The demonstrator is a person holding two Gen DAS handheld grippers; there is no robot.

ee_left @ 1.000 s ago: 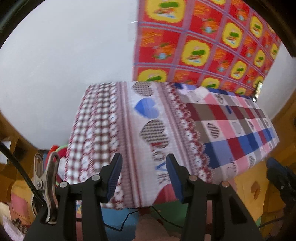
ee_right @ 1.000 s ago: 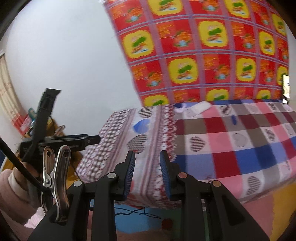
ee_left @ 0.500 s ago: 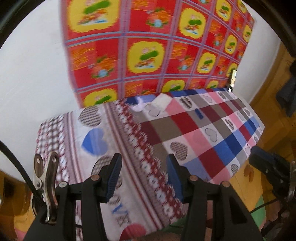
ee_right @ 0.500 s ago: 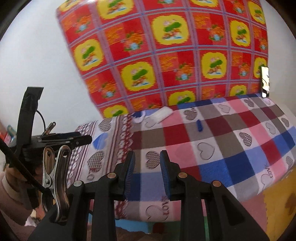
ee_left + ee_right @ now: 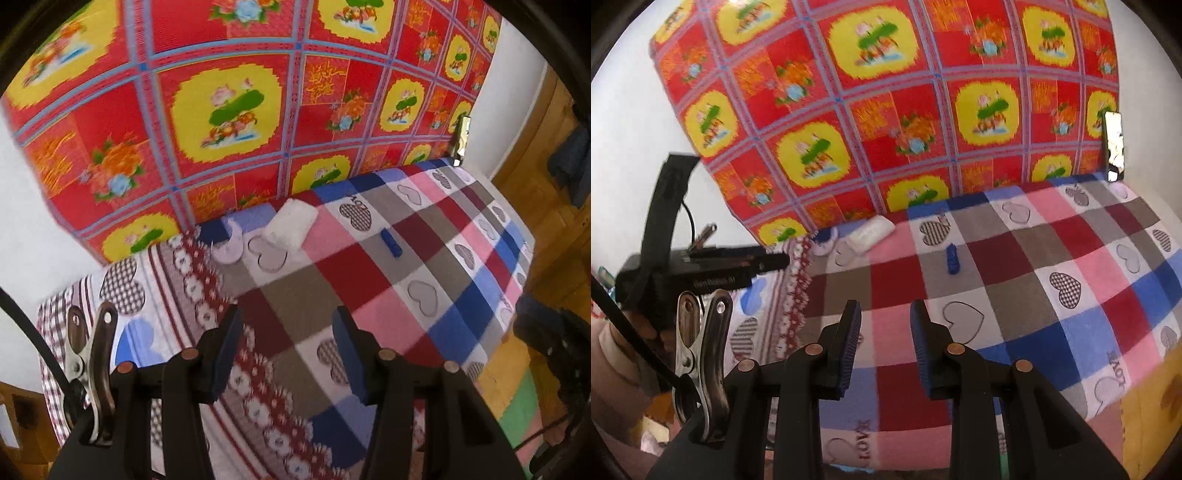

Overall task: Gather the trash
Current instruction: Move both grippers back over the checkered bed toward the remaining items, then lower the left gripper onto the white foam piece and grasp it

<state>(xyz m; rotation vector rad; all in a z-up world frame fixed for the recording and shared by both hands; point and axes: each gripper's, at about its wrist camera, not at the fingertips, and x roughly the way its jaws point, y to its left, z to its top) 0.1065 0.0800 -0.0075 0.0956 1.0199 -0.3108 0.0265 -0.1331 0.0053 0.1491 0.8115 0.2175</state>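
Observation:
A white crumpled wrapper [image 5: 292, 224] lies at the far edge of the bed [image 5: 436, 236], near the red floral mat; it also shows in the right wrist view [image 5: 870, 232]. A small blue piece [image 5: 391, 246] lies on the plaid sheet to its right, also in the right wrist view [image 5: 952, 259]. A pale crescent-shaped scrap [image 5: 231, 248] lies left of the wrapper. My left gripper [image 5: 287, 350] is open and empty above the sheet's near part. My right gripper [image 5: 885, 341] is open and empty, well short of the blue piece. The left gripper body [image 5: 701, 266] shows at the right view's left.
A red and yellow floral mat [image 5: 886, 110] hangs on the wall behind the bed. A phone [image 5: 1113, 146] leans against it at the far right. Wooden furniture [image 5: 546, 166] stands right of the bed. Yellow and green floor mats [image 5: 517, 402] lie below.
Both views have swung right and closer to the bed, from its left end toward the plaid middle. The wrapper and blue piece now show larger. Both grippers stay open.

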